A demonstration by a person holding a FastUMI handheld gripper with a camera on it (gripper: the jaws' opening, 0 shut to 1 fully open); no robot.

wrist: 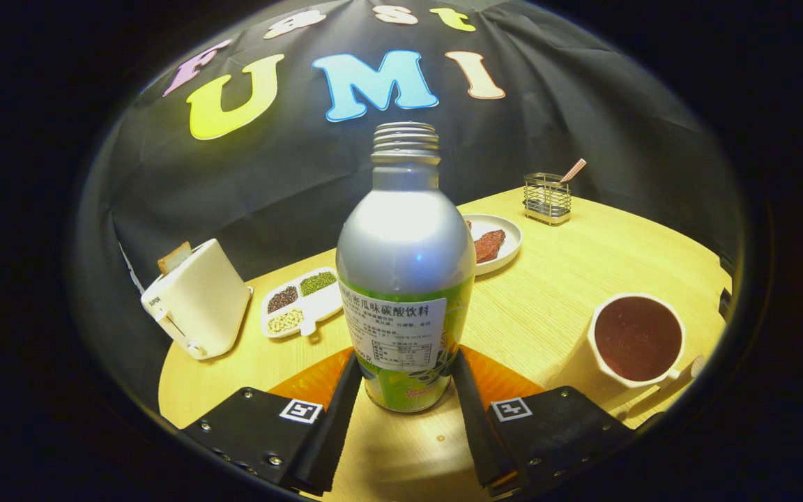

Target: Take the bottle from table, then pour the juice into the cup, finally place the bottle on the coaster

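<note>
A silver bottle point(406, 279) with a green label and an uncapped threaded neck stands upright between my fingers. My gripper point(406, 366) is shut on its lower body, both fingers pressing its sides. An orange coaster point(307, 382) lies under and behind the bottle's base and shows on both sides of it, outside the fingers. I cannot tell whether the base rests on it. A white cup point(635, 341) filled with dark reddish-brown liquid stands to the right of the fingers on the round wooden table point(562, 279).
Beyond the bottle to the left are a cream toaster point(199, 300) with a slice of bread and a white divided tray point(302, 301) of beans. Behind on the right are a white plate point(495, 242) of food and a wire holder point(546, 198).
</note>
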